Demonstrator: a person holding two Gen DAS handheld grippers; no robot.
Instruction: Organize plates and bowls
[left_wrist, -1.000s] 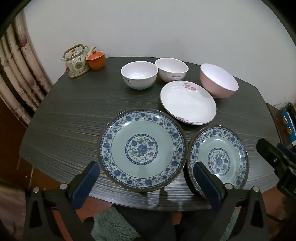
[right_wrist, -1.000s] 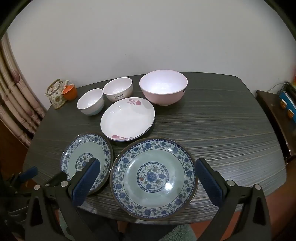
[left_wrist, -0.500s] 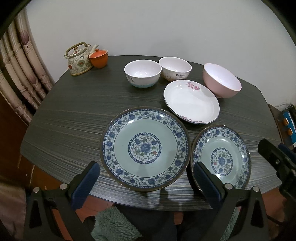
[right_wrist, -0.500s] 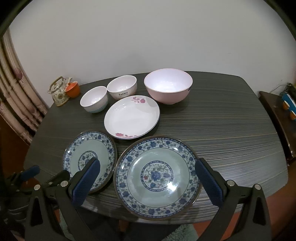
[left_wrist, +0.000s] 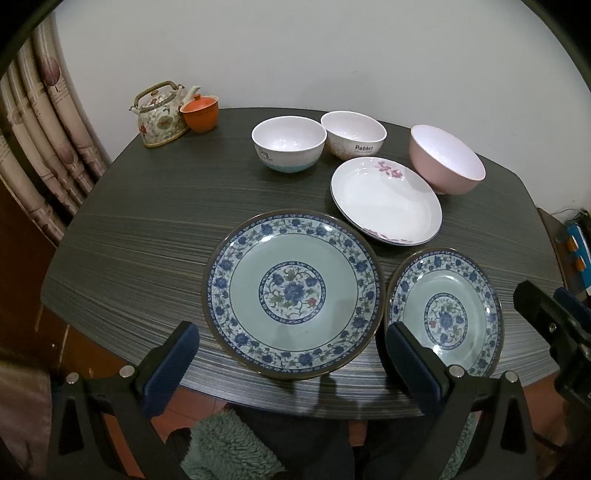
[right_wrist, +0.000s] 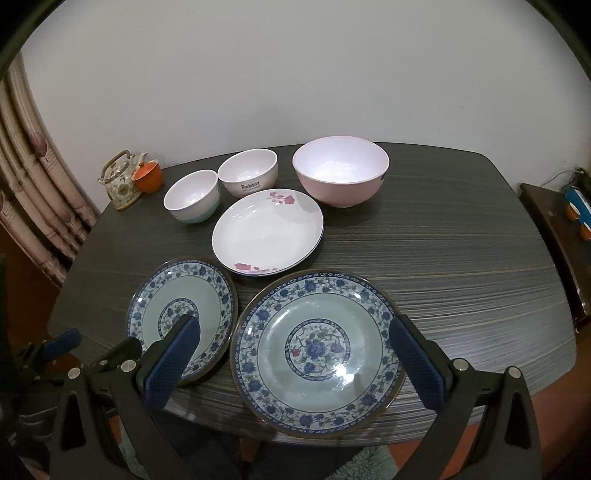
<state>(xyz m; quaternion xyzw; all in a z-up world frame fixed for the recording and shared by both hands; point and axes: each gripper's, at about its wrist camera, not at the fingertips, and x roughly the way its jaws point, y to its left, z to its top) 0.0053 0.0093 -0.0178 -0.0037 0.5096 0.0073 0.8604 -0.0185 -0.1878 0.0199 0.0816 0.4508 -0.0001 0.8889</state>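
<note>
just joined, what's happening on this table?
Nothing is picked up yet. A person holds the left gripper and right gripper open above the near table edge, both empty. On the table lie a large blue plate, a small blue plate, a white flowered plate, two small bowls and a pink bowl, all separate, none stacked.

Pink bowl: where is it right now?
The pink bowl stands at the back of the table, rightmost of the three bowls, beside the Rabbit bowl and just behind the white flowered plate.
</note>
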